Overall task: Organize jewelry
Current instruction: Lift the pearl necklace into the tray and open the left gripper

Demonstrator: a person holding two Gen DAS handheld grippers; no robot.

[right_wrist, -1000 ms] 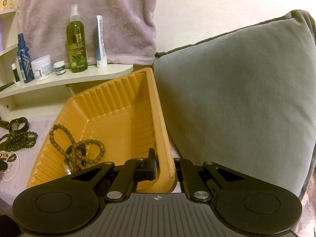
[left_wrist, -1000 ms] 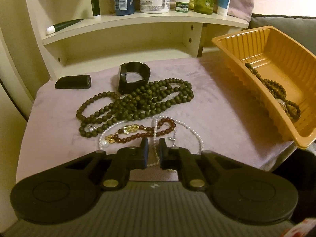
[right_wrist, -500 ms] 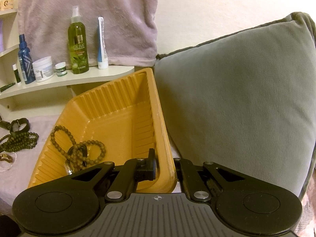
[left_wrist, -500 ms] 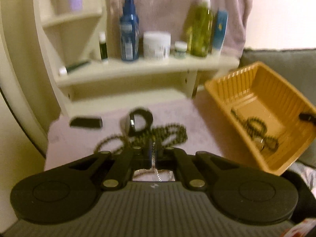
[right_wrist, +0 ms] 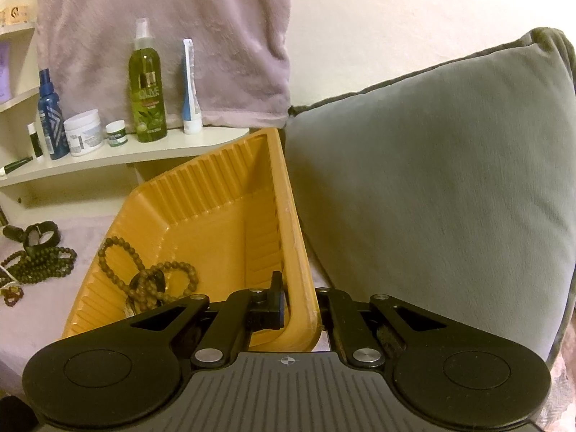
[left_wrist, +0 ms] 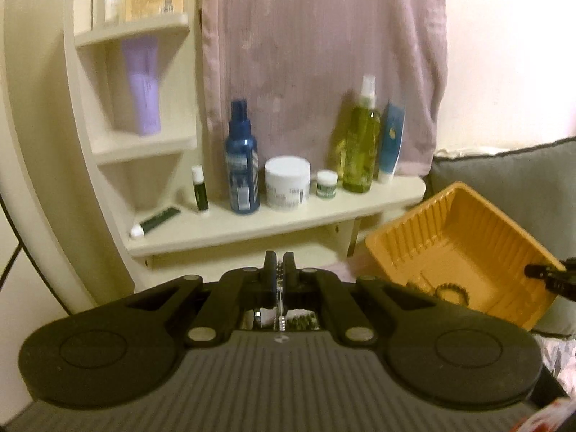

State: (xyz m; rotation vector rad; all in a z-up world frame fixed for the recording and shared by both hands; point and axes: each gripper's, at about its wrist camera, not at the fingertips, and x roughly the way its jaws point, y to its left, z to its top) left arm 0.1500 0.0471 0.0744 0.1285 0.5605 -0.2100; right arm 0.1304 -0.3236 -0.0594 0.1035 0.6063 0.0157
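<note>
My left gripper (left_wrist: 279, 270) is shut on a thin pearl necklace; a short strand (left_wrist: 280, 318) hangs below its pads, and the rest is hidden behind the gripper body. It is raised in front of the shelf. To its right lies the orange ribbed tray (left_wrist: 450, 223), tilted, with brown bead bracelets (right_wrist: 151, 273) inside. My right gripper (right_wrist: 298, 298) is shut on the near right wall of the tray (right_wrist: 216, 194). A dark green bead necklace (right_wrist: 39, 262), a black band (right_wrist: 41, 234) and a red-brown bracelet (right_wrist: 12, 293) lie on the mauve cloth to the left.
A cream shelf (left_wrist: 288, 223) behind the cloth carries a blue bottle (left_wrist: 242, 165), a white jar (left_wrist: 287, 181), a green spray bottle (left_wrist: 361, 144) and tubes. A mauve towel (left_wrist: 324, 54) hangs above it. A grey cushion (right_wrist: 432, 180) presses against the tray's right side.
My left gripper closed on the pearl necklace and rose from the cloth, tilting up toward the shelf. The right gripper and tray stayed still.
</note>
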